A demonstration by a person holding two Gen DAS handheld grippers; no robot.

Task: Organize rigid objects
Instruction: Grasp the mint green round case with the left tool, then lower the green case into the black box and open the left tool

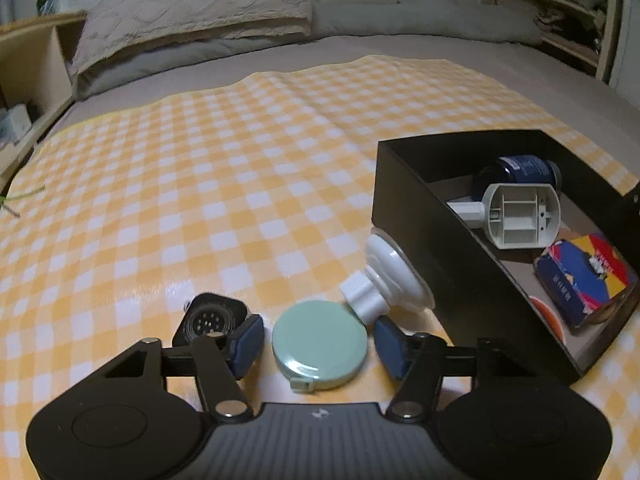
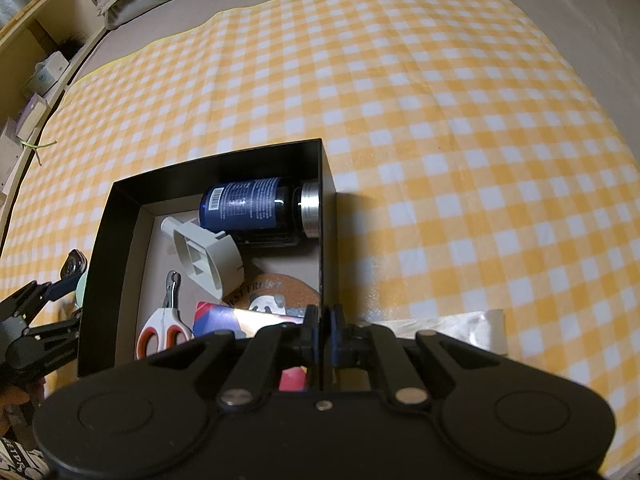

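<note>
In the left wrist view my left gripper (image 1: 318, 342) is open around a round pale-green tape measure (image 1: 320, 346) lying on the checked cloth. A black watch body (image 1: 212, 318) lies just left of it, a white suction-cup piece (image 1: 390, 280) just right. The black box (image 1: 404, 184) at right holds a dark blue bottle (image 1: 520, 170), a white plastic bracket (image 1: 520, 216) and a colourful card box (image 1: 584, 284). In the right wrist view my right gripper (image 2: 325, 334) is shut on the right wall of the black box (image 2: 326, 216), near its front corner.
The box also holds orange-handled clippers (image 2: 164, 326) and a cork coaster (image 2: 272, 290). A clear plastic strip (image 2: 452, 330) lies right of the box. Pillows (image 1: 192, 20) lie at the bed's far end. Wooden shelves (image 2: 36, 60) stand along the left.
</note>
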